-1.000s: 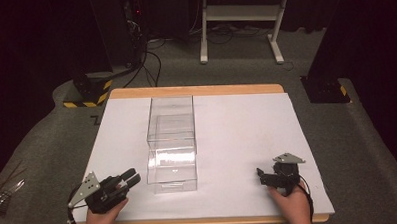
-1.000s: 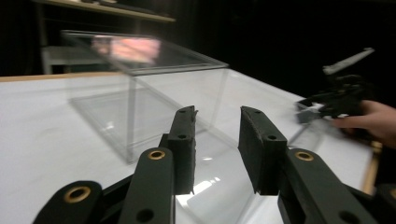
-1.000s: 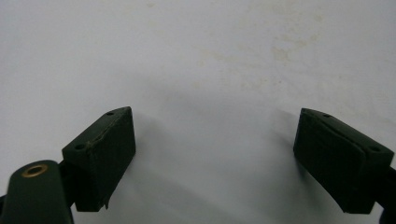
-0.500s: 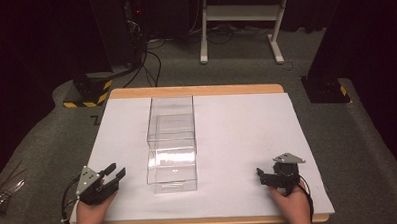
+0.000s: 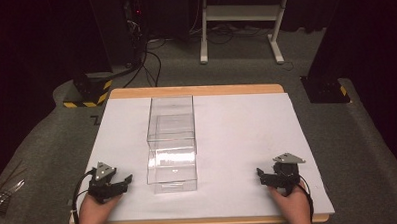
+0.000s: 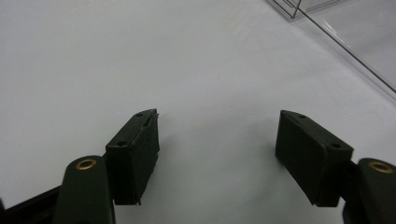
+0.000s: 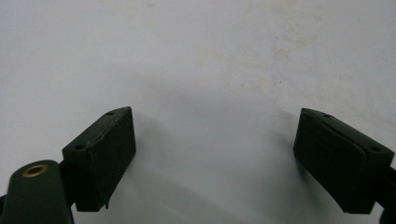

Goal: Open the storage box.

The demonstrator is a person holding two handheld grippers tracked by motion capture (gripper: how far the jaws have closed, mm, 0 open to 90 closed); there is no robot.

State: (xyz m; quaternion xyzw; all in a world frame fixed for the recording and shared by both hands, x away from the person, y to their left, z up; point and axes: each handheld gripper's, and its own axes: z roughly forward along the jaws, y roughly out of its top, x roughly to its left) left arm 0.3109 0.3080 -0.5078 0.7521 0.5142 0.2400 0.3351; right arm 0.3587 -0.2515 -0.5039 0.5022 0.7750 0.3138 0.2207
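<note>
1. Clear plastic boxes (image 5: 171, 143), two of them, lie end to end on the middle-left part of the table; the walls are thin, transparent and straight-edged, and the nearer box catches a white reflection.
2. One corner of the nearer box (image 6: 327, 28) appears at the upper right of the left gripper view, with fine dark edge lines.
3. Under the boxes, a white sheet (image 5: 237, 140) covers the table (image 5: 196, 90); it is matte and smooth, with some faint yellowish stains (image 7: 280, 42) in the right gripper view. The wooden rim of the table shows at the far side.
4. Left gripper (image 5: 121, 182) now lies lower and further to the left, near the front edge of the sheet, compared with one second ago, when it was close beside the nearer box. Its jaws have just been opening; they stand wide apart with nothing between them, only white sheet.
5. Right gripper (image 5: 261, 175) has kept its place at the front right of the sheet, well apart from the boxes. Its jaws are also wide apart and empty.
6. Both hands (image 5: 92, 213) enter from the bottom edge, each gripper pointing inward toward the boxes and resting low over the sheet.
7. Pads (image 6: 135, 154) of the jaws are black, blocky and wedge-shaped, with small screw holes.
</note>
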